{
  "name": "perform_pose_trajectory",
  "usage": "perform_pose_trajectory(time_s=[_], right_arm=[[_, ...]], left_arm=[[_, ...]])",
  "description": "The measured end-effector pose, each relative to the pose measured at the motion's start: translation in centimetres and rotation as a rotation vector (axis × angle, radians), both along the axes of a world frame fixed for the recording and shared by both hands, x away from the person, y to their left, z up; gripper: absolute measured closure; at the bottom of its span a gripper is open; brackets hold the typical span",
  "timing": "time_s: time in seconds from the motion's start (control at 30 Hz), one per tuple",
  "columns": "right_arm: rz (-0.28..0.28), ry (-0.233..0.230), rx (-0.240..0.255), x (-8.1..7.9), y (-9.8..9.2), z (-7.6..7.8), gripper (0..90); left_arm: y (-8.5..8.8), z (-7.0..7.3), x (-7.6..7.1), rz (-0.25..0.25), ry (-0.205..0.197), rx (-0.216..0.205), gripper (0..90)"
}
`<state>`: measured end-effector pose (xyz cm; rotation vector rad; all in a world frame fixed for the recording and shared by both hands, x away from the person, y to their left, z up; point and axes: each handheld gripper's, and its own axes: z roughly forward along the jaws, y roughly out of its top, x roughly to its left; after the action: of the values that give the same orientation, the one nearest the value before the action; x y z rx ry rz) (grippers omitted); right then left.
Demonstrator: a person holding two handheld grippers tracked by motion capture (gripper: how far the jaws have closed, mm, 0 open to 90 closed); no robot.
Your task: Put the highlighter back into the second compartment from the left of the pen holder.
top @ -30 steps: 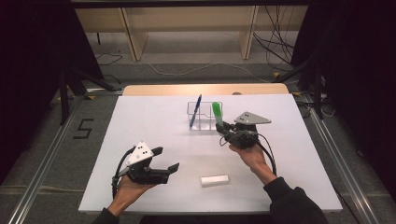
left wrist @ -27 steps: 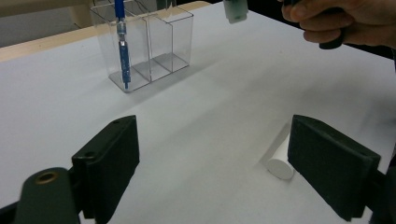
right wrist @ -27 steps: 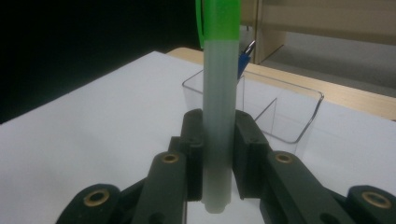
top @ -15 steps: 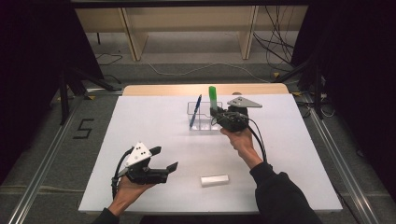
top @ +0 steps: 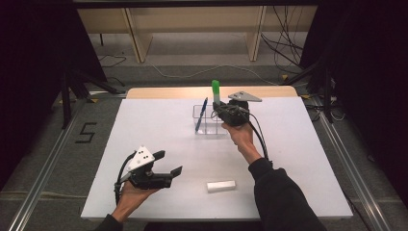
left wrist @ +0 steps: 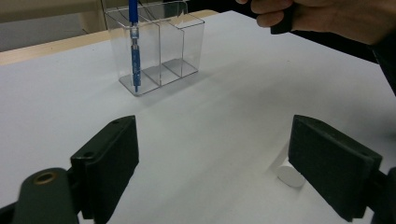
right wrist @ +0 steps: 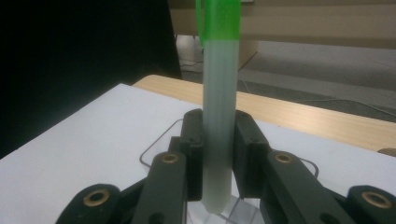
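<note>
High view: right gripper point(top: 222, 109) at frame centre, clamped on a frosted marker with green cap point(top: 216, 91), held upright over the clear plastic three-compartment organiser point(top: 210, 126). A blue pen point(top: 201, 114) leans in its left compartment. Left gripper point(top: 168, 164) lower left, jaws wide, empty. White cylindrical stick point(top: 221, 186) lies at bottom centre on the white table point(top: 298, 159).

Left gripper view: jaws spread, nothing between; stick end lower right.

Right gripper view: pads point(right wrist: 193, 140) pinch the marker barrel, cap at top.
</note>
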<state>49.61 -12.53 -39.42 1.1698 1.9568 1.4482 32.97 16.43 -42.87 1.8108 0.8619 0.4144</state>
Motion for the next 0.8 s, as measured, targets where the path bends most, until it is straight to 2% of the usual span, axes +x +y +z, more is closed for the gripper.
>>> perform_pose_trajectory(time_s=[0.2,0.7,0.8], right_arm=[[-0.02,0.006,-0.017,0.9,0.9,-0.3,76.9],[-0.059,0.01,-0.017,2.2,1.9,-0.3,76.8],[-0.069,0.016,-0.02,2.4,2.1,-0.7,76.9]], left_arm=[[0.0,0.0,0.0,-0.005,-0.002,0.002,15.3],[0.0,0.1,-0.1,-0.004,-0.004,-0.007,15.2],[-0.1,0.1,-0.1,-0.009,-0.008,0.005,15.1]])
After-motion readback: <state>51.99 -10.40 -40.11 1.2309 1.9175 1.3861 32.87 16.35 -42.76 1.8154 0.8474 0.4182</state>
